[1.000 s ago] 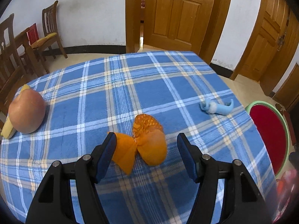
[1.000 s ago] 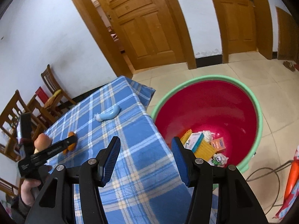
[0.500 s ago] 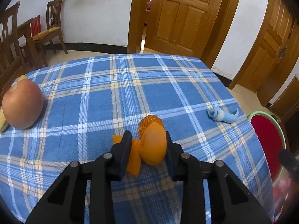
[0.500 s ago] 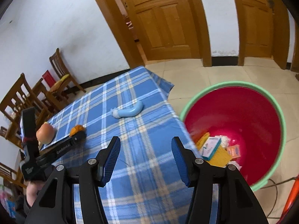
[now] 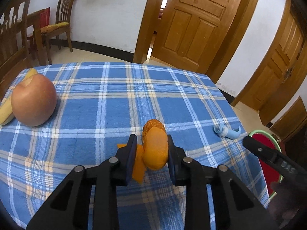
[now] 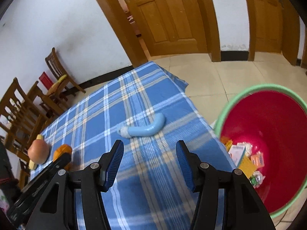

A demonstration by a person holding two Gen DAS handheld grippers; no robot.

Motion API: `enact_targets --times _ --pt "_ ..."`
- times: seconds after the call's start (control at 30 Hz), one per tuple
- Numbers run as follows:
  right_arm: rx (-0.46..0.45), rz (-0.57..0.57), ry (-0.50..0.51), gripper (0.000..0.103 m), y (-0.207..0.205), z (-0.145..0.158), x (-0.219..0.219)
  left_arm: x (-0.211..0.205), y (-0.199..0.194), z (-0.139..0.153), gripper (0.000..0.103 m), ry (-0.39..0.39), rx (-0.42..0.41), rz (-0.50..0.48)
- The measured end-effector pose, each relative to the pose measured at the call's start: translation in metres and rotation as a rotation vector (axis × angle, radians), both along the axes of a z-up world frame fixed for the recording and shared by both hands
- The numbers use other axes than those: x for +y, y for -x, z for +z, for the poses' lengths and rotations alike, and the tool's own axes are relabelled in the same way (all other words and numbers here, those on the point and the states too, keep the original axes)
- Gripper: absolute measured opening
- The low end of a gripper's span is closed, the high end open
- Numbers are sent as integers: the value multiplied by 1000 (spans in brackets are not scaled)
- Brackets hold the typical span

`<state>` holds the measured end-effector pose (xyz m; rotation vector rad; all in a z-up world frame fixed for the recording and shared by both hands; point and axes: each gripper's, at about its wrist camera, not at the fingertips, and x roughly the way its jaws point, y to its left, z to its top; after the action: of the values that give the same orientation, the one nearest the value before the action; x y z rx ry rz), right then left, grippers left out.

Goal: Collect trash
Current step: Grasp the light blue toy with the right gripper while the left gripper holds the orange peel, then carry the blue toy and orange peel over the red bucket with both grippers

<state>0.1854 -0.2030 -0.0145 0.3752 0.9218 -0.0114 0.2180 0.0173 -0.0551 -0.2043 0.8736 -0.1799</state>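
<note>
An orange peel (image 5: 155, 153) lies on the blue plaid tablecloth (image 5: 107, 111). My left gripper (image 5: 151, 141) has its jaws closing around the peel, and both pads press its sides. From the right wrist view the peel (image 6: 62, 149) shows at the far left beside that gripper. A curved light-blue plastic piece with a white end (image 6: 145, 128) lies near the table's right edge. My right gripper (image 6: 150, 148) hovers open just short of it, with nothing between its fingers. One right finger (image 5: 259, 150) pokes in beside the blue piece (image 5: 227, 131).
A red basin with a green rim (image 6: 249, 90) stands on the floor right of the table and holds several wrappers. An apple (image 5: 33, 101) and a banana (image 5: 5, 113) rest at the table's left. Wooden chairs (image 6: 57, 80) stand by the wall; wooden doors are behind.
The left jaws have narrowed from wide apart onto the orange peel. The right gripper has swung left from over the basin to above the table, closer to the blue piece.
</note>
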Motion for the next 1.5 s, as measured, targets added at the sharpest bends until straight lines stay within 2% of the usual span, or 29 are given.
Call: enact_targets --times 0.03,0.07,0.1,0.67,0.77,1.03,1.33,1.5 --pt "8 5 17 61 -5 -2 3 1 0 0 29 3 1 3" --pt "9 9 22 73 -8 -3 5 3 0 0 29 5 1 5" --pt "5 17 25 78 -10 -4 8 4 1 1 29 7 1 7" --pt "38 77 228 78 -44 -21 38 5 0 -3 29 10 11 12" --pt "34 66 243 74 -42 -22 37 4 1 -3 29 3 8 9" --pt "31 75 183 74 -29 -14 31 1 1 -2 29 -5 0 1" --pt "-17 60 133 74 19 11 14 -8 5 1 29 -14 -16 -28" --pt "-41 13 127 74 52 21 -6 -13 10 5 29 -14 -28 -44"
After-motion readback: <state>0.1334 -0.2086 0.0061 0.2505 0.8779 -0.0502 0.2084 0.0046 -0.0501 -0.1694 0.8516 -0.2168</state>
